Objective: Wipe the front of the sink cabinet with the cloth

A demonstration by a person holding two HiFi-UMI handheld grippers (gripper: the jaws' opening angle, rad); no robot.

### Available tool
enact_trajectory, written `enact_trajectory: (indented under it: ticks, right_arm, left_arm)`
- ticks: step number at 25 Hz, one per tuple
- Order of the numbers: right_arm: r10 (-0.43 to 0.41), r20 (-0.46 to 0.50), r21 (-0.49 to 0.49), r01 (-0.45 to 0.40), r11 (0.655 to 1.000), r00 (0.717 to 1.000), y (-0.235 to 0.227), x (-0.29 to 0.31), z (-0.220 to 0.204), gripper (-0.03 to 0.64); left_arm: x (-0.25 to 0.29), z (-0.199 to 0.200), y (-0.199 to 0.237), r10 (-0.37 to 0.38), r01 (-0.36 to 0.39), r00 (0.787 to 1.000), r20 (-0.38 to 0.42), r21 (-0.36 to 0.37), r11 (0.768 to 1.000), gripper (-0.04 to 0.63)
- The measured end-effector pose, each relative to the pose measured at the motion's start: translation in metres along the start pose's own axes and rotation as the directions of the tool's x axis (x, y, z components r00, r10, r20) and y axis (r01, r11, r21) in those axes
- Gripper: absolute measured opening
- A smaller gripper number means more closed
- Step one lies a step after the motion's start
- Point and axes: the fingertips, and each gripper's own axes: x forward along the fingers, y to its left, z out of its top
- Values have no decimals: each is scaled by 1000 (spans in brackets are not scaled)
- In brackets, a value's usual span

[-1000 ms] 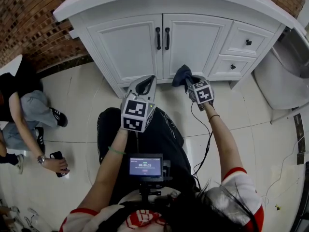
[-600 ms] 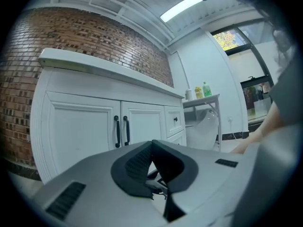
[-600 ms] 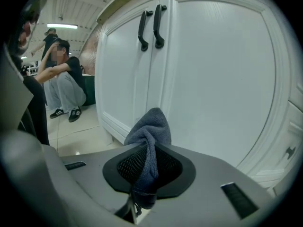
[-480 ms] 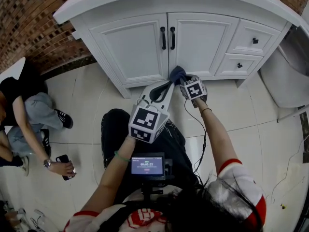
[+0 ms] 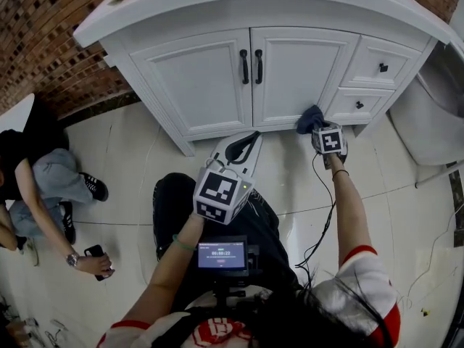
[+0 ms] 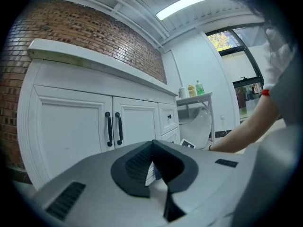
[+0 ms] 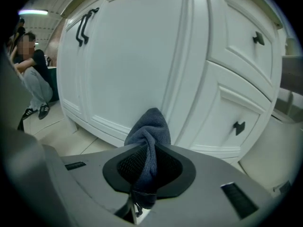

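- right gripper (image 5: 317,126) (image 7: 146,161): jaws clamped on a dark blue cloth (image 5: 311,117) (image 7: 150,127). One end bunches out past the tips and the rest trails down between the pads.
- in the head view the cloth is right of centre, pressed low on the white sink cabinet (image 5: 196,78) (image 7: 142,56). It sits at the bottom right corner of the right door (image 5: 297,71), just beside the lower drawer (image 5: 349,100).
- right gripper view agrees: cloth at frame centre, against the upright strip between door and drawers.
- left gripper (image 5: 245,143) (image 6: 154,161): jaws closed tip to tip, nothing in them. It hangs at the centre of the head view over the floor tiles (image 5: 130,158), apart from the cabinet and pointing at it.
- cabinet front: two doors with black bar handles (image 5: 250,46) (image 6: 113,128) side by side at top centre. Two drawers with black knobs (image 5: 383,67) are at upper right, under an overhanging white top.
- brick wall (image 5: 43,35) at upper left, behind the cabinet.
- black cable (image 5: 319,216) hangs from the right gripper alongside the forearm.
- small lit screen (image 5: 221,254) at bottom centre, on the operator's chest.
- left gripper view, right of centre: bottles (image 6: 194,88) on a white stand.
- second person (image 5: 32,162) sits on the floor at the left edge with a phone (image 5: 93,252) in hand.
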Motion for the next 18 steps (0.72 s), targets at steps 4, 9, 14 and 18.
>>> enact_trajectory:
  ticks: [4,9,14,18]
  right_arm:
    - [-51,0,10,51,999,999,-34,-16,-1,61]
    - [11,113,72,-19,997,994,-10,-51,23,61]
    - [88,272,112,-123,986,958,47,-102,64,60]
    - [156,420,131,-230,964,894,103,-150,117,60]
  left_arm:
    - [0,9,16,22,-22,1000,11,17,1000,37]
    - [-12,16,44,92,-92,996,20,3,996,37]
    - [-35,17,60,156,-156,988,16,-27,987,37]
    - [-55,24,66,184,-184,983,21,-16,983,37]
